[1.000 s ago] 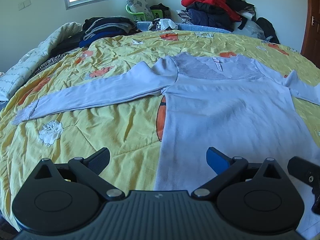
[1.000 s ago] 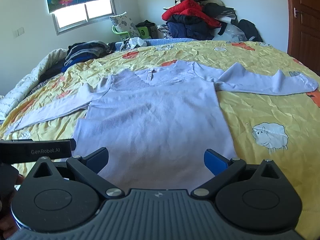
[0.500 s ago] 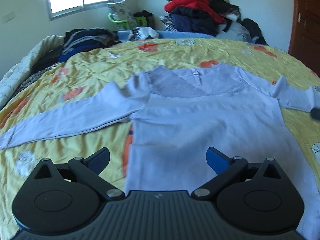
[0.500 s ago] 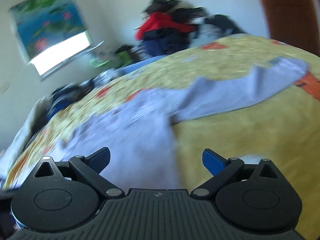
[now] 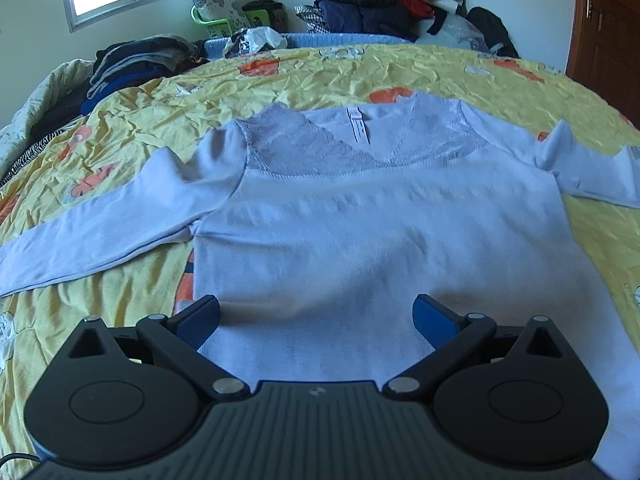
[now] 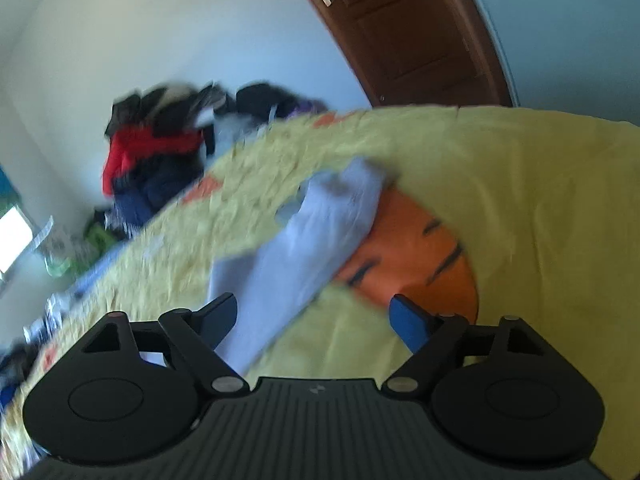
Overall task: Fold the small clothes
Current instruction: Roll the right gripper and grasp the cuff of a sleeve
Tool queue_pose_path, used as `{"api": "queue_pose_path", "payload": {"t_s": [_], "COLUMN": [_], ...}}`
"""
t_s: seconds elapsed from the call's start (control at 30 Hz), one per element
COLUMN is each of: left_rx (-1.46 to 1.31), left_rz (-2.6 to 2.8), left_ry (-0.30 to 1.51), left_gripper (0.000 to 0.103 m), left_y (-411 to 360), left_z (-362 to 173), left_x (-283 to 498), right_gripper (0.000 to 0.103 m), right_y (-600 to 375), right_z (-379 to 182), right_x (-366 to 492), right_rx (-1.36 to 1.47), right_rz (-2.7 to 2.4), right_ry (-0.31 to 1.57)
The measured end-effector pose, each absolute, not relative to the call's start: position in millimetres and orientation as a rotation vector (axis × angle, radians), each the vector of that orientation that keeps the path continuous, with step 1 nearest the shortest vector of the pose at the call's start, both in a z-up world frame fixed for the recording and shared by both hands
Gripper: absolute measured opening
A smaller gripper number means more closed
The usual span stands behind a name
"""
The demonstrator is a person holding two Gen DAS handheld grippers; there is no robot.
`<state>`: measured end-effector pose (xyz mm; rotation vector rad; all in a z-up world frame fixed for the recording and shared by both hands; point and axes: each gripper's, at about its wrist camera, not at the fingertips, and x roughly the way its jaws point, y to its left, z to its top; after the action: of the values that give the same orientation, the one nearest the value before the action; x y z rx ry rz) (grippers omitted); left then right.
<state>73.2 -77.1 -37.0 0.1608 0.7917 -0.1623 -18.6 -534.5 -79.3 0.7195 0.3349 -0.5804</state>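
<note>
Garment: a pale lilac long-sleeved top [image 5: 360, 216] was laid flat, face up, on the yellow printed quilt [image 5: 360, 76] of the bed, sleeves spread to either side; no fold had been made.
Left gripper [image 5: 316, 316]: held low over the hem of the top, jaws spread wide, nothing between them.
Right gripper [image 6: 312, 316]: jaws likewise released and empty; pointed along the right sleeve [image 6: 304, 240], whose cuff lay over an orange print on the quilt. The view was motion-blurred.
Step in hand: judged to be the approach to the first fold, the right sleeve being lined up for a grasp.
Next move: a pinch near the cuff was thought to be called for, then a carry across the body of the top; thin knit could be gathered with quilt fabric if the pinch went too deep.
Change from 1.0 s earlier: the right view had swung from the whole top to the sleeve end; the left view had been shifted rightward and nearer the hem.
</note>
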Motion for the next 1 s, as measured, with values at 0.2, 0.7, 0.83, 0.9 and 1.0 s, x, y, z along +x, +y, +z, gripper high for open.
{"api": "queue_pose_path", "payload": {"t_s": [0.2, 0.7, 0.83, 0.9, 1.0], "left_rx": [0.175, 0.234, 0.231, 0.225, 0.214], "left_rz": [-0.160, -0.167, -0.155, -0.149, -0.143], "left_ry": [0.801, 0.780, 0.770, 0.768, 0.765], "left_gripper": [0.103, 0.103, 0.103, 0.103, 0.103], "left_y": [-83, -99, -97, -94, -90], "left_z": [-39, -39, -37, -36, -35], "left_x": [78, 87, 91, 91, 91], "right_gripper": [0.090, 0.009, 0.007, 0.007, 0.007], "right_y": [-576, -627, -613, -602, -582], "right_z": [-101, -114, -98, -83, -58], "right_x": [1, 50, 43, 45, 45], "right_rx": [0.790, 0.951, 0.903, 0.864, 0.799], "right_rz": [-0.522, -0.592, -0.583, -0.545, -0.491], "right_ry": [0.219, 0.158, 0.108, 0.082, 0.040]}}
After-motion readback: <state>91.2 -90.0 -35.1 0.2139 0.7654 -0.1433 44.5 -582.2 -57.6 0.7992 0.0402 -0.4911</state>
